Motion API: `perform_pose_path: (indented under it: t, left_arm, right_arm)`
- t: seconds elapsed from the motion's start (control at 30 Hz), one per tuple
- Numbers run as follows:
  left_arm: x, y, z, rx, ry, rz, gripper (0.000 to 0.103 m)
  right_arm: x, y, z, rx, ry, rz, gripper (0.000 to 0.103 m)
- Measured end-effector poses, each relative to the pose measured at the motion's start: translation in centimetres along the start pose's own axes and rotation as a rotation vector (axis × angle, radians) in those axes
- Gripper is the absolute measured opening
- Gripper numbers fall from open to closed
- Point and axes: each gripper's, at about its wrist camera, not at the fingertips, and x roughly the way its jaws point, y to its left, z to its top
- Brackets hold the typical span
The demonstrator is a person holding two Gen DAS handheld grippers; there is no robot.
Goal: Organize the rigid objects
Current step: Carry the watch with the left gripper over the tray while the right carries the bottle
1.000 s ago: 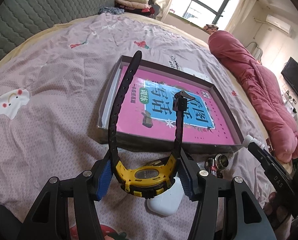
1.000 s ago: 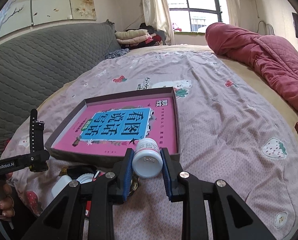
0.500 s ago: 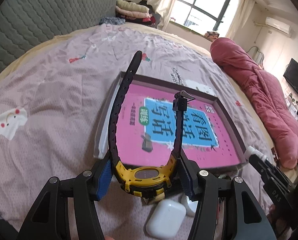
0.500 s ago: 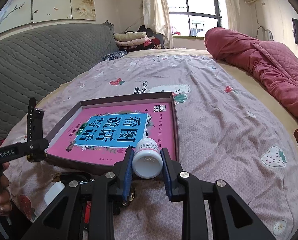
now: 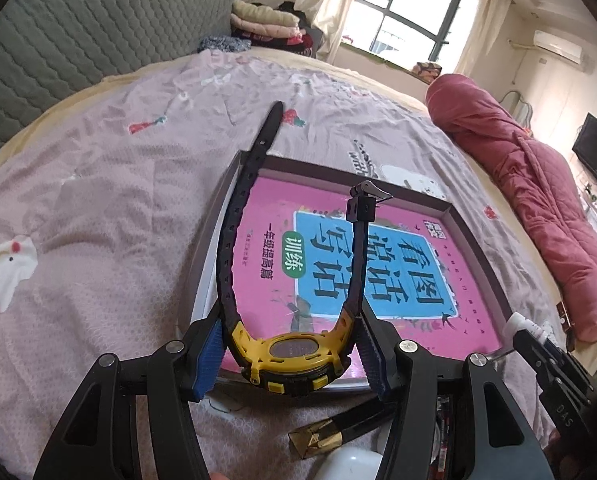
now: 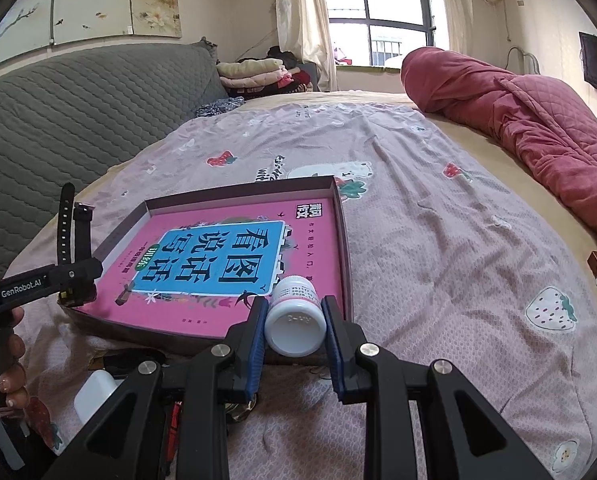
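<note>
Bedroom, daylight from a window; a bed [image 5: 98,208] under a mauve printed cover serves as work area, with a red quilt [image 5: 538,200] bundled along its far side. Left wrist view: left tool [image 5: 290,354] clenched on a yellow-and-black watch [image 5: 294,354] by its case, both straps standing up and away from the camera; the watch hangs over the near edge of a shallow dark box [image 5: 478,248] lined with a pink book [image 5: 338,272]. Loose on the cover below: a black-and-gold item [image 5: 330,436], cut off by the tool's arm and hard to identify, and a white case [image 5: 350,466], cropped at the frame's bottom. Right wrist view: right tool [image 6: 294,328] grasping a small white bottle [image 6: 296,320], lying base toward the camera, just at the box's [image 6: 340,224] near right corner; its label print is too small to read. The left tool [image 6: 74,276] with the watch [image 6: 68,224] shows at the left edge, a hand [image 6: 12,356] beneath it. Progress, as judged: both items lifted and brought to the box, neither yet set down inside; apart from the book the box looks bare. Several small objects under the right tool remain, mostly hidden.
</note>
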Motion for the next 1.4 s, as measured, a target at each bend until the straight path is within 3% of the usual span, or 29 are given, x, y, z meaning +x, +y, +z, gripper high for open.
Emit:
perform_pose_path:
  t: [0.67, 1.27, 1.4]
  left_arm:
    - [2.4, -0.3, 0.2, 0.009, 0.087, 0.017, 0.060]
    - [4.3, -2.9, -0.5, 0.116, 0.176, 0.139, 0.060]
    - [4.2, -2.8, -0.5, 0.117, 0.181, 0.130, 0.060]
  right_arm:
    - [3.1, 0.4, 0.7, 0.013, 0.025, -0.047, 0.027]
    - [4.4, 0.2, 1.2, 0.023, 0.085, -0.070, 0.027]
    - [4.4, 0.5, 1.0, 0.008, 0.098, -0.082, 0.027]
